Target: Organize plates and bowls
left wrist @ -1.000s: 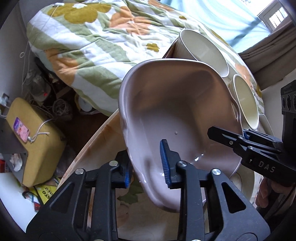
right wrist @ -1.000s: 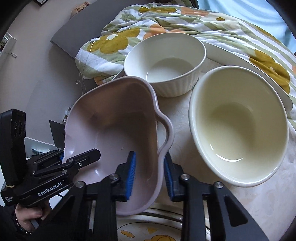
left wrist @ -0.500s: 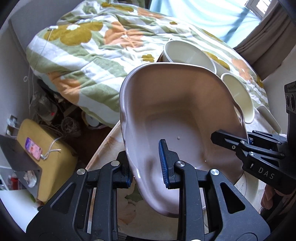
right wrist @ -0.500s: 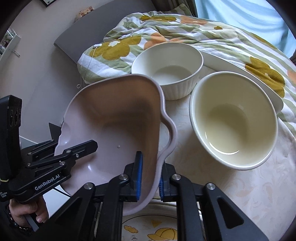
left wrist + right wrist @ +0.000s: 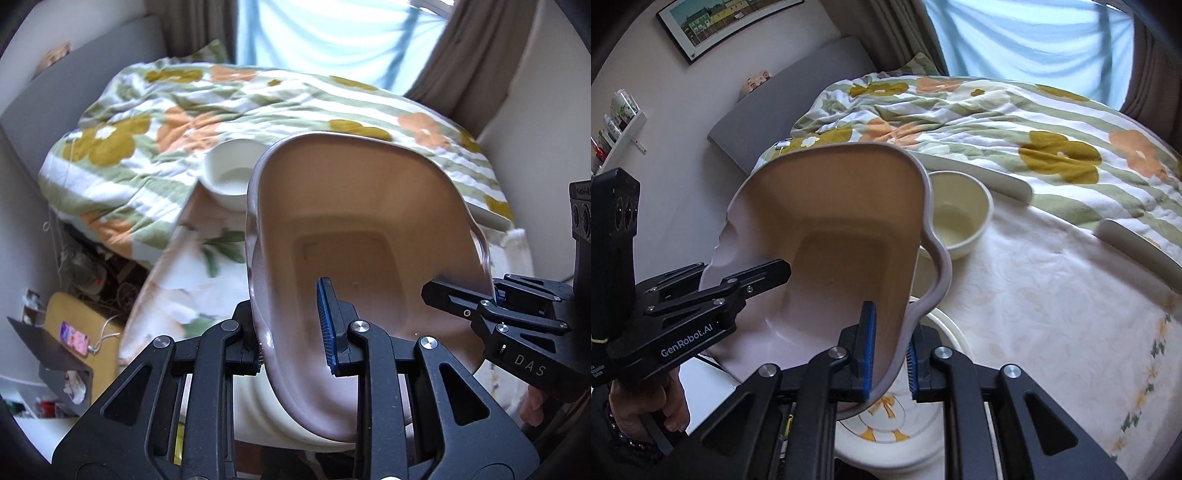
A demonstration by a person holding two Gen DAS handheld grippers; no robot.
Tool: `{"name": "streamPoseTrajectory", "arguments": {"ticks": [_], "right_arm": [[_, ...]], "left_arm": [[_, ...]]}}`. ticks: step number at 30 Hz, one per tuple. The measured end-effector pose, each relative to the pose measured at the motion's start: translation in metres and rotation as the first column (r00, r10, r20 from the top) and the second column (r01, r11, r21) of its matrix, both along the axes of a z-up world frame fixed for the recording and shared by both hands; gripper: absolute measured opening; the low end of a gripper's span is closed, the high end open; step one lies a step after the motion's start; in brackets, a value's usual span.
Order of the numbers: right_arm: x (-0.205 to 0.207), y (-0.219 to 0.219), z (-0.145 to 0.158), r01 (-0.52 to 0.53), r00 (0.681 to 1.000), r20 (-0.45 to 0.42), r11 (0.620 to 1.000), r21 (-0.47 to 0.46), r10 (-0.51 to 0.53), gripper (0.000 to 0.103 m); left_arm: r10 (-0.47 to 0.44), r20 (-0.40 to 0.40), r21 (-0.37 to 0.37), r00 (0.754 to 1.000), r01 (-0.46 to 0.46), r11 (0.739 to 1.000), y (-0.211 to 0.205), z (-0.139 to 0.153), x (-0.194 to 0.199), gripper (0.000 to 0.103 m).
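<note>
both clamped: left gripper (image 5: 293, 328) and right gripper (image 5: 889, 350) pinch opposite rims of pink dish (image 5: 364, 236), held above cream bowl (image 5: 960, 218) on the table (image 5: 1052, 295).

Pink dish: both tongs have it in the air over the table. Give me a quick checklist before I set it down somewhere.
1. Left tongs clamped on the pink dish wall: ok, one pad inside, one outside.
2. Right tongs clamped on the opposite rim: ok.
3. Dish clear of the table: ok, it hangs tilted above it.
4. Dish empty: ok, only a small speck inside.
5. Small white bowl out of the way: ok, it sits apart, behind the dish.
6. Duck-print plate directly below free to receive it: cannot tell, the dish and tongs hide most of it.
</note>
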State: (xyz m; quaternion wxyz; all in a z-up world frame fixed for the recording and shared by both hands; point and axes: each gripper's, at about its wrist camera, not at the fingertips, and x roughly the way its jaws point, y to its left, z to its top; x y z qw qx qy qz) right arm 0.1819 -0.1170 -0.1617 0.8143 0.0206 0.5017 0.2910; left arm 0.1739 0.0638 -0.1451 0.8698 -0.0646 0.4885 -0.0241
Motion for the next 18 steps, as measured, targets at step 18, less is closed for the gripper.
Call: {"name": "streamPoseTrajectory", "arguments": {"ticks": [18], "right_arm": [[-0.083,-0.230,-0.034,0.435,0.896,-0.058,0.896,-0.089,-0.441,0.014]], "left_arm": [[-0.431,-0.129,-0.142,0.893,0.413,0.900,-0.272,-0.067,-0.033,0.022]]}}
